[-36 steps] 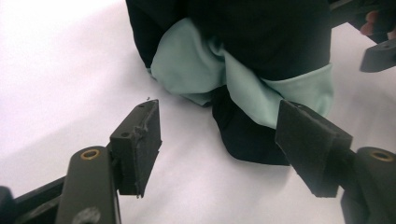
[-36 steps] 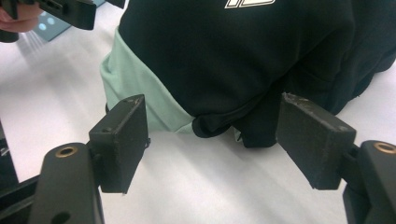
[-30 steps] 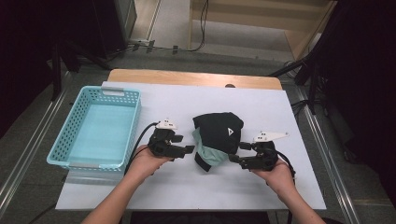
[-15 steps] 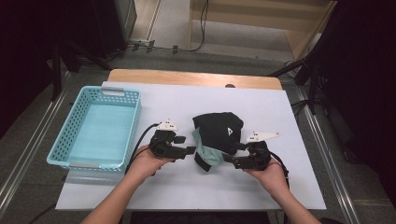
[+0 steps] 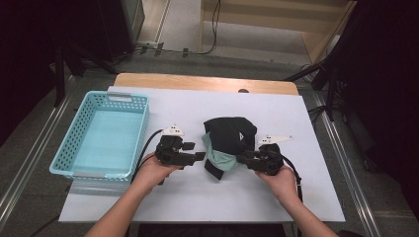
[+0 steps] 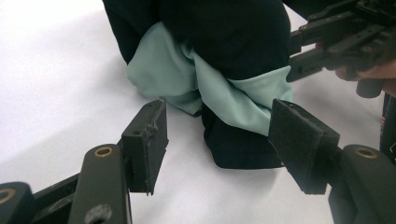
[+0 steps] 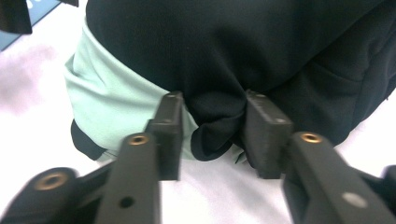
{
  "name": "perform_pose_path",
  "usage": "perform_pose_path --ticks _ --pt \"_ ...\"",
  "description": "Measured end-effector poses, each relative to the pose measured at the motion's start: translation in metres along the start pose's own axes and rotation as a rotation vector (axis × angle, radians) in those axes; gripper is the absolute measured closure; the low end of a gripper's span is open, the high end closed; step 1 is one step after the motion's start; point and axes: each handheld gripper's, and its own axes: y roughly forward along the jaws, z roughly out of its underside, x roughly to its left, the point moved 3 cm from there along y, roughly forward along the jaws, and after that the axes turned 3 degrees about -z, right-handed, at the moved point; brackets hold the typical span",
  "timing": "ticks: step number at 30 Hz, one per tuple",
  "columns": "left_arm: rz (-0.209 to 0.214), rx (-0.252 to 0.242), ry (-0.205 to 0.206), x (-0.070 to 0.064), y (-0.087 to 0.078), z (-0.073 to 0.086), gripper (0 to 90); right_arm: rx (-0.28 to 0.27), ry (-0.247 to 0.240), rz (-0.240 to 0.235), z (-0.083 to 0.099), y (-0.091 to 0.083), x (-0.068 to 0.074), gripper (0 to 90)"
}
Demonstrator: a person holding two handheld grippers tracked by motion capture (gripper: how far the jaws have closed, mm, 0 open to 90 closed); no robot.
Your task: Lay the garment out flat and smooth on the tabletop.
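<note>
Scene at a white table (image 5: pixel 148 207), with the garment (image 5: pixel 230 143) taken as landmark. The garment is a crumpled black piece with a pale green lining (image 6: pixel 187 84) turned out along its near-left edge; it lies on the table near the middle, well apart from the turquoise basket (image 5: pixel 74 148) that stands to its left.

Left gripper (image 5: pixel 200 156): held in the person's left hand (image 5: pixel 153 170), just to the left of the garment. In the left gripper view (image 6: pixel 217 135) its jaws stand wide apart, released, with the pads (image 6: pixel 152 140) short of the green lining and nothing between them.

Right gripper (image 5: pixel 240 159): held in the person's right hand (image 5: pixel 279 180), at the garment's near-right edge. In the right gripper view (image 7: pixel 212 133) the two jaws flank a bunched fold of the black cloth (image 7: pixel 215 126), the pads (image 7: pixel 264 126) pressing in on it from both sides; the fold bulges between them, so this claw is grasping the garment. The green lining lies just left of that fold.

A cable (image 5: pixel 146 145) trails from the left gripper toward the basket.
</note>
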Motion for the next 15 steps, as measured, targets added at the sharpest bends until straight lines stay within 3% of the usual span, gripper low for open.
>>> perform_pose_path --ticks 5,7,10,12,15 --pt "-0.001 0.014 0.006 -0.001 0.0 0.001 38.2 0.053 0.026 -0.007 -0.004 -0.002 -0.002 77.8" --pt "0.037 0.016 0.004 0.0 0.001 0.0 39.2 0.076 0.035 -0.012 -0.005 -0.004 -0.003 79.5" --pt "0.03 0.024 -0.005 0.002 0.001 0.0 38.7 0.08 0.046 -0.015 -0.008 -0.011 -0.006 79.9" --pt "0.01 0.035 0.007 0.004 0.002 -0.001 33.7 0.075 0.052 -0.012 -0.009 -0.016 -0.008 80.1" --pt "0.002 0.06 -0.042 0.008 0.005 -0.004 28.0 0.063 0.052 -0.002 -0.009 -0.025 -0.013 80.2"
